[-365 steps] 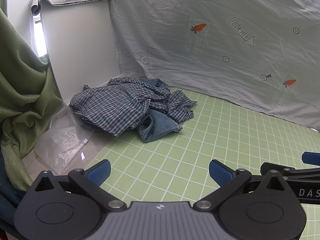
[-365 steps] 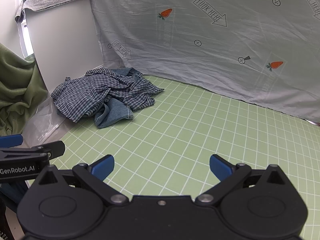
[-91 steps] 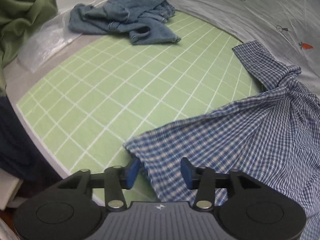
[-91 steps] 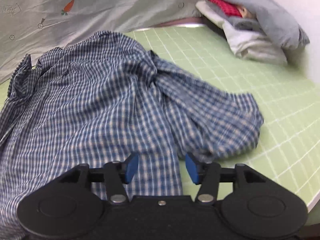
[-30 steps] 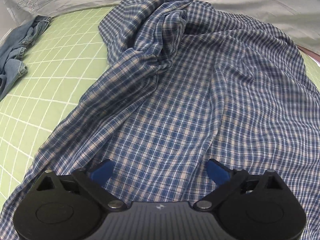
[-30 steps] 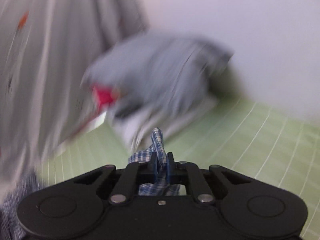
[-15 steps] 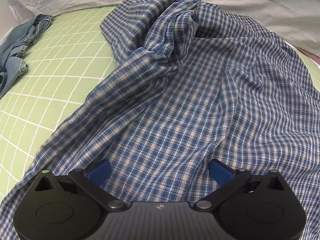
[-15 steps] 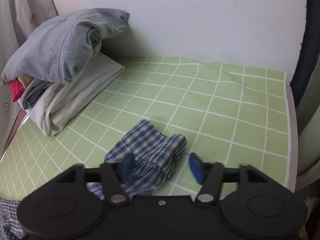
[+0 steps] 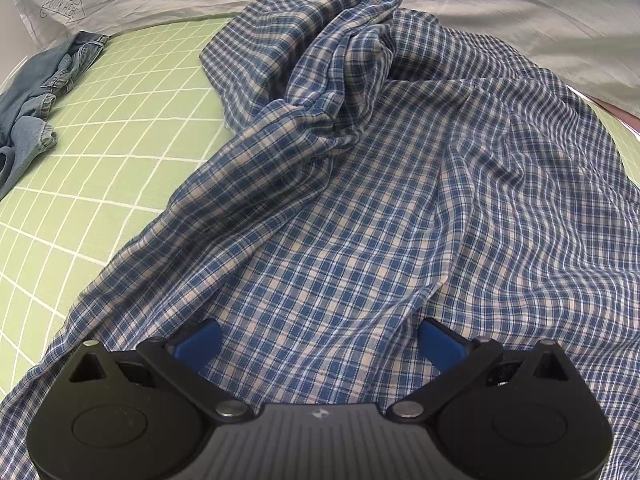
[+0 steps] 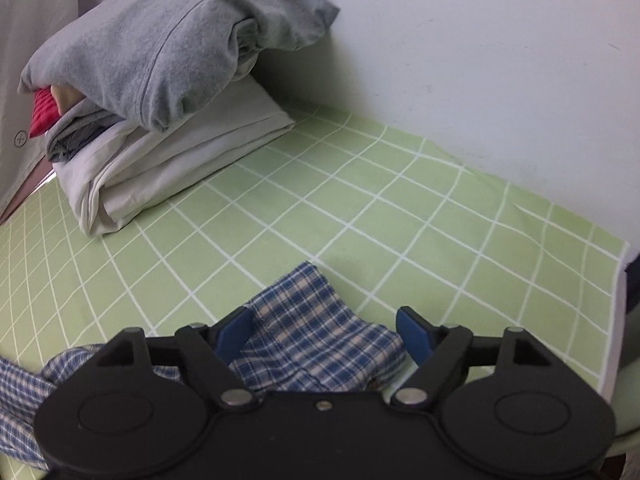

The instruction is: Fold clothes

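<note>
Left gripper (image 9: 318, 342): jaws standing wide apart, gripping nothing. It is pointing steeply down over the blue-and-white checked cotton shirt (image 9: 360, 200), which is lying spread and rumpled on the green mat with a white grid (image 9: 120, 128). Shirt cloth is filling the whole span between the blue pads (image 9: 198, 340) and running well ahead of them, bunching into a twisted ridge far ahead of the jaws. Whether the pads are touching the cloth, cannot tell. A crumpled blue denim garment (image 9: 36, 100) is lying well off to the left of the jaws. A pale grey printed sheet (image 9: 480, 4) is hanging beyond the shirt.

Right gripper (image 10: 324, 332): jaws opening, now wide. A sleeve end of the same checked shirt (image 10: 312, 328) is lying flat on the mat between the pads, closer to the left pad; the pads are not pressing on it. Ahead and to the left of the jaws, a stack of folded clothes (image 10: 160, 92) is sitting on the mat, grey sweatshirt on top, white fabric at the bottom, against a white wall (image 10: 480, 40).
</note>
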Action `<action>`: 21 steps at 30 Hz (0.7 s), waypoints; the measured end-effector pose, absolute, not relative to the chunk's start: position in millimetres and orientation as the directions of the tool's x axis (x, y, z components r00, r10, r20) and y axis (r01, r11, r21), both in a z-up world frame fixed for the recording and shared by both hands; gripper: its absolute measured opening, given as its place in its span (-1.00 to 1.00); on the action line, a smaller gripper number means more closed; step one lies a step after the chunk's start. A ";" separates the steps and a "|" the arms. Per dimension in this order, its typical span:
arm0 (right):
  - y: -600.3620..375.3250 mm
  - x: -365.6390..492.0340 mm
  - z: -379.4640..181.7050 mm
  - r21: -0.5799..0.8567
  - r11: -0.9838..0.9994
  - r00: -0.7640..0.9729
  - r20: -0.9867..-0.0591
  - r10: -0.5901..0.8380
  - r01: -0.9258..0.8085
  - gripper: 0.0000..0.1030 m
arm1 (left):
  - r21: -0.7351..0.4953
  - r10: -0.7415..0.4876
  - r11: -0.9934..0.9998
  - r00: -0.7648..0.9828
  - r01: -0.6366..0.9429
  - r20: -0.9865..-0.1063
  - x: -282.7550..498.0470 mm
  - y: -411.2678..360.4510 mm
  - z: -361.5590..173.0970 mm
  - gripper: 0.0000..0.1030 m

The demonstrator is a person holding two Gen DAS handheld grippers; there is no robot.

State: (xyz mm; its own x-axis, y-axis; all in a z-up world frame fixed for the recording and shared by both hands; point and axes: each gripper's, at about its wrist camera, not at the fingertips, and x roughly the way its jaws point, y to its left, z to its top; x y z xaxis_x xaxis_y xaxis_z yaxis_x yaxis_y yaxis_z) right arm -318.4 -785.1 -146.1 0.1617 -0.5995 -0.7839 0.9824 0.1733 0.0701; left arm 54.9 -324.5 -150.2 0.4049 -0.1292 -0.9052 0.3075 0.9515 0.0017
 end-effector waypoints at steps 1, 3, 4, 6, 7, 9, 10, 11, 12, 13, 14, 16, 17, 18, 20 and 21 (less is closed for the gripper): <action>-787.9 -318.2 -147.2 0.082 0.188 0.179 -0.790 -0.586 0.979 0.19 | 0.001 -0.130 0.952 0.406 0.307 -0.905 55.0 -324.5 -150.2 1.00; -791.4 -317.9 -145.8 0.098 0.212 0.206 -0.790 -0.577 0.972 -0.46 | 0.001 -0.130 0.952 0.406 0.307 -0.904 54.9 -324.3 -150.4 1.00; -794.0 -318.1 -143.6 0.117 0.226 0.229 -0.791 -0.567 0.967 -0.82 | 0.001 -0.130 0.952 0.406 0.307 -0.905 55.1 -324.4 -150.4 1.00; -797.2 -321.0 -133.9 0.158 0.215 0.257 -0.765 -0.591 0.964 -0.87 | 0.001 -0.131 0.951 0.405 0.309 -0.905 55.3 -323.8 -150.3 1.00; -798.8 -323.7 -124.4 0.172 0.203 0.263 -0.740 -0.619 0.964 -0.88 | 0.000 -0.132 0.951 0.404 0.310 -0.905 55.4 -323.7 -150.4 1.00; -801.3 -334.7 -99.8 0.242 0.166 0.287 -0.659 -0.695 0.956 -0.88 | 0.000 -0.132 0.951 0.405 0.310 -0.905 55.5 -323.8 -150.5 1.00; -802.5 -342.1 -86.2 0.294 0.144 0.302 -0.606 -0.736 0.945 -0.88 | 0.000 -0.132 0.951 0.405 0.310 -0.905 55.5 -323.9 -150.6 1.00; -804.5 -349.4 -76.2 0.355 0.120 0.314 -0.562 -0.765 0.927 -0.86 | 0.000 -0.132 0.951 0.406 0.309 -0.904 55.6 -323.9 -150.6 1.00; -808.0 -353.7 -70.1 0.384 0.090 0.302 -0.540 -0.785 0.919 -0.82 | 0.000 -0.132 0.951 0.407 0.308 -0.904 55.5 -324.0 -150.8 1.00; -813.1 -352.9 -68.6 0.354 0.063 0.262 -0.552 -0.792 0.933 -0.54 | 0.000 -0.132 0.952 0.409 0.307 -0.903 55.4 -324.2 -150.9 1.00; -818.8 -347.1 -71.2 0.267 0.053 0.205 -0.583 -0.786 0.962 -0.21 | 0.000 -0.132 0.952 0.411 0.306 -0.902 55.5 -324.3 -151.0 1.00; -825.2 -333.4 -82.1 0.052 0.029 0.056 -0.646 -0.761 0.998 -0.10 | 0.000 -0.132 0.952 0.410 0.307 -0.903 56.2 -324.6 -151.3 1.00; -823.5 -331.2 -86.5 0.017 0.026 0.031 -0.658 -0.752 1.000 -0.11 | 0.000 -0.132 0.952 0.409 0.307 -0.903 56.5 -324.8 -151.5 1.00; -819.1 -333.6 -89.7 0.042 0.022 0.044 -0.662 -0.748 0.999 -0.09 | 0.000 -0.132 0.953 0.411 0.304 -0.902 56.1 -324.5 -151.3 1.00; -810.2 -339.6 -97.6 0.095 -0.002 0.063 -0.677 -0.734 0.996 0.21 | 0.000 -0.130 0.955 0.416 0.298 -0.900 55.1 -324.0 -151.0 1.00; -805.4 -339.0 -102.5 0.103 -0.012 0.063 -0.686 -0.725 0.995 0.29 | 0.000 -0.130 0.954 0.415 0.298 -0.900 55.3 -324.0 -151.0 1.00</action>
State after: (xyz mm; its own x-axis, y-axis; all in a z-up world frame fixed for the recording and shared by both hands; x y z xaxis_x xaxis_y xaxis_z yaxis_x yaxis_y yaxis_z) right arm -338.9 -805.4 -102.5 0.0625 -0.7246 -0.6864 0.9946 -0.0116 0.1029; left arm 55.3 -324.0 -151.0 0.4155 -0.1302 -0.9002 0.2983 0.9545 -0.0003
